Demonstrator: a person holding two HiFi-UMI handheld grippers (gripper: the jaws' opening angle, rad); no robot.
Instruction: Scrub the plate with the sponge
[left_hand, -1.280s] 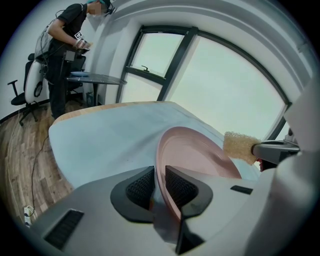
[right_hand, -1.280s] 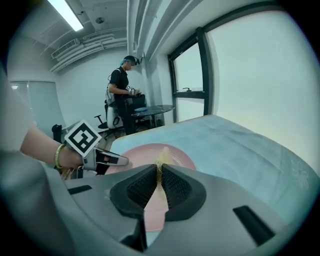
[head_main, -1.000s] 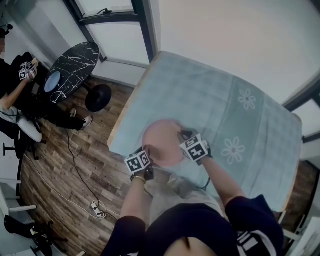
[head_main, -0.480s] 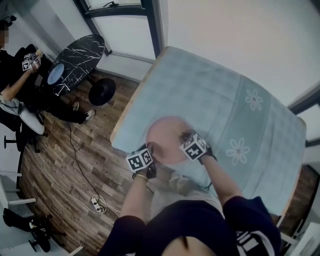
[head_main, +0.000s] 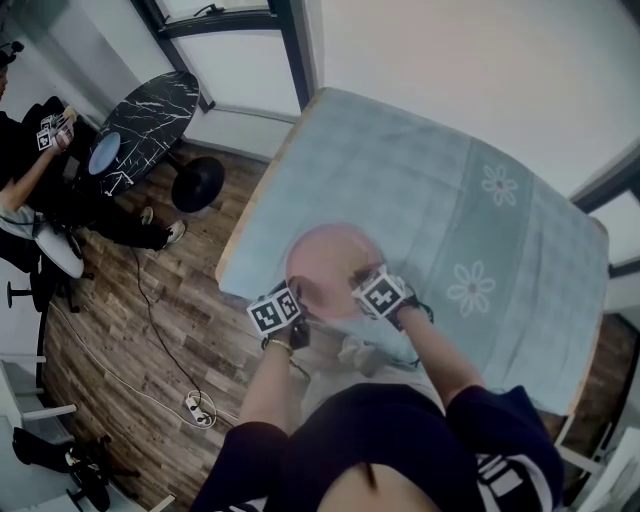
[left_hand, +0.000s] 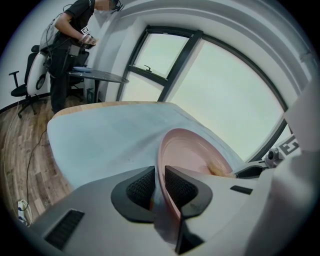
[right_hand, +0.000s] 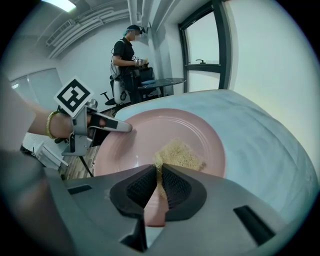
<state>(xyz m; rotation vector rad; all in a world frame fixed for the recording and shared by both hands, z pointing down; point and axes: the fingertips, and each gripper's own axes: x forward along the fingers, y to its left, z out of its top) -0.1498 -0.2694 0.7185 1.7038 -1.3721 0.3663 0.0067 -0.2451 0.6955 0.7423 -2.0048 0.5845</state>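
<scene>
The right gripper (right_hand: 159, 176), jaws pinched on the yellow sponge (right_hand: 181, 152), has dipped to the pink plate (right_hand: 145, 137), so scrubbing looks under way. The left gripper (left_hand: 157, 175) clamps the plate's rim, steadying it at the near edge of the blue-clothed table (head_main: 420, 180).

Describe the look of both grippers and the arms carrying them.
The left gripper and right gripper have smooth grey shells with black, ribbed fingers. Each carries a white cube printed with black square markers. The person wears dark short sleeves and a gold bracelet on the left wrist.
</scene>
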